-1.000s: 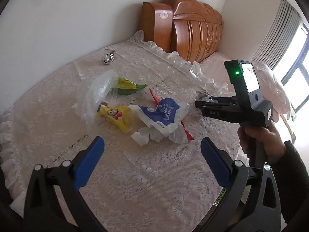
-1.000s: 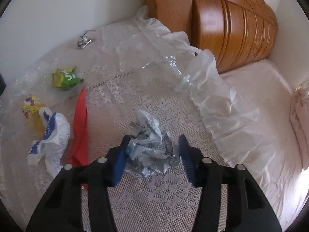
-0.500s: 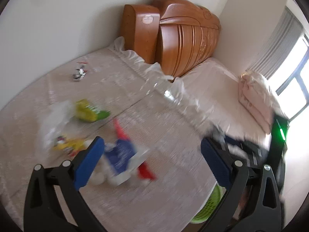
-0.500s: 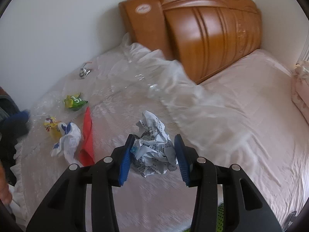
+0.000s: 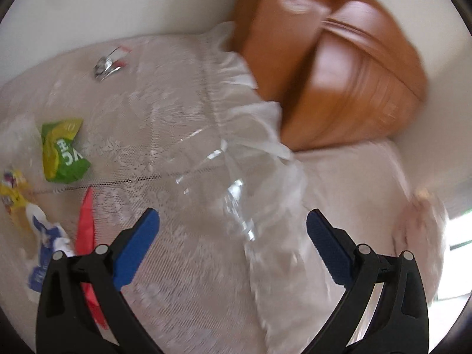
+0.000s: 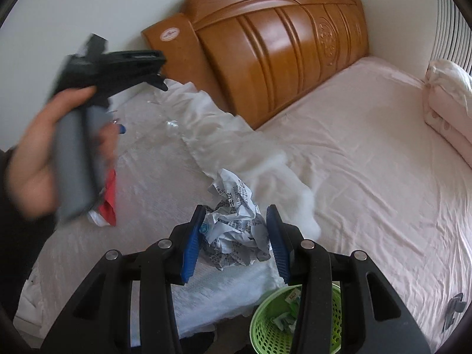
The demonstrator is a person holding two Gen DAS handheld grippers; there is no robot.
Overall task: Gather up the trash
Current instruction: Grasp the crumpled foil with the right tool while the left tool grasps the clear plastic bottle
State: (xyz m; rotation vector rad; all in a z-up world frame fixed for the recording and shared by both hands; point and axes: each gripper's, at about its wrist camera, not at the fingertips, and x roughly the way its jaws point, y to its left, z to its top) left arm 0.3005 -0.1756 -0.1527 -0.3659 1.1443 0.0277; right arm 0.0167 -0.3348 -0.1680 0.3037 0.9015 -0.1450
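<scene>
My right gripper [image 6: 236, 236] is shut on a crumpled ball of printed paper [image 6: 233, 224], held up over the near edge of the lace-covered table [image 6: 153, 183]. A green mesh basket [image 6: 265, 324] with scraps inside stands below it. My left gripper [image 5: 233, 236] is open and empty above the table's right part. In the left wrist view, left of it, lie a green wrapper [image 5: 63, 150], a yellow wrapper [image 5: 11, 194], a red strip [image 5: 85, 230] and a blue-and-white wrapper [image 5: 44, 250]. A silver foil scrap [image 5: 107, 65] lies at the far side.
A wooden headboard [image 6: 280, 44] and a bed with a pink sheet [image 6: 368, 162] are to the right, with a folded quilt [image 6: 448, 109] on it. In the right wrist view a hand [image 6: 32, 162] holds the left gripper's handle. Clear plastic film [image 5: 230, 194] covers the table's frilled edge.
The right gripper has lifted the crumpled paper off the table and carried it over the edge, above the green basket. The left gripper has swung to the right, away from the wrappers.
</scene>
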